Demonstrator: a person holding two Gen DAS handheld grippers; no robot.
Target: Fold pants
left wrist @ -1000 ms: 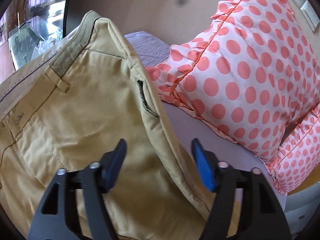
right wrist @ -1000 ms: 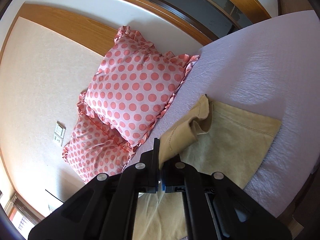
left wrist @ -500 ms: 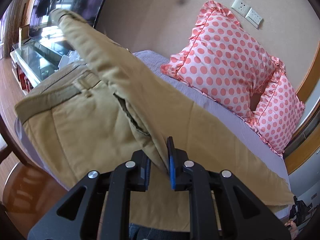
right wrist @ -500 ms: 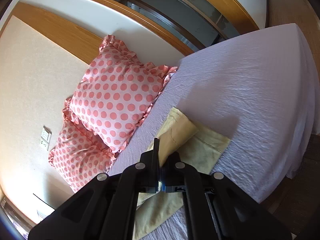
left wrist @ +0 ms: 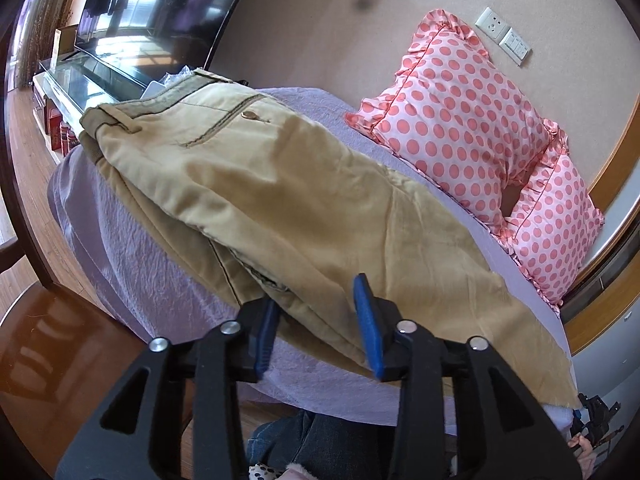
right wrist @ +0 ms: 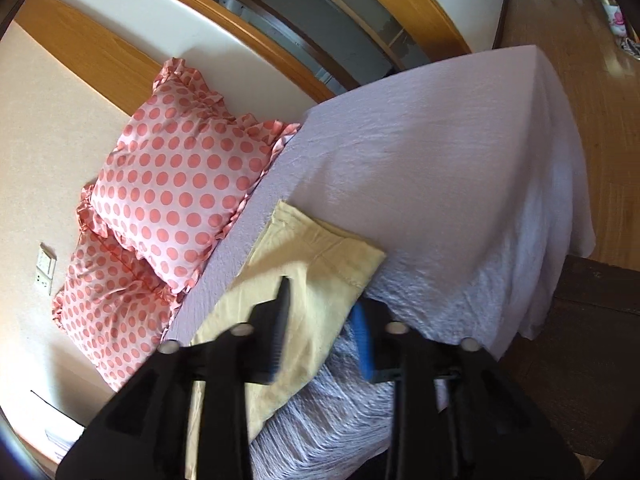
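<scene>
Lavender bedding [right wrist: 440, 152] covers a bed pushed against a beige wall, with two pink polka-dot pillows [left wrist: 460, 120] propped at the head, a wall socket [left wrist: 494, 26] above them, a dark television [left wrist: 160, 12] on a glass-topped stand beyond the far corner and wooden flooring all round. Across the near side of the bed lie the khaki pants [left wrist: 300, 200], one leg laid over the other lengthwise, the waistband and a buttoned back pocket [left wrist: 252, 114] at the far left and the hems [right wrist: 320, 248] stacked at the right end. Both tools are released: the left gripper [left wrist: 316, 320] hangs with its jaws apart just over the near edge of the thigh section, and the right gripper [right wrist: 324, 332] has its jaws spread beside the hem end, blurred with motion, gripping nothing. My reading is that the lengthwise fold is done and the crosswise fold comes next. The risk lies at that near edge, which sits close to the mattress side; a careless pull toward the holder could drag the fabric off the bed. The two layers also look slightly offset near the left gripper, so pinching only the upper one would open the fold, and uneven lifting of hem and middle would skew the legs and set creases
</scene>
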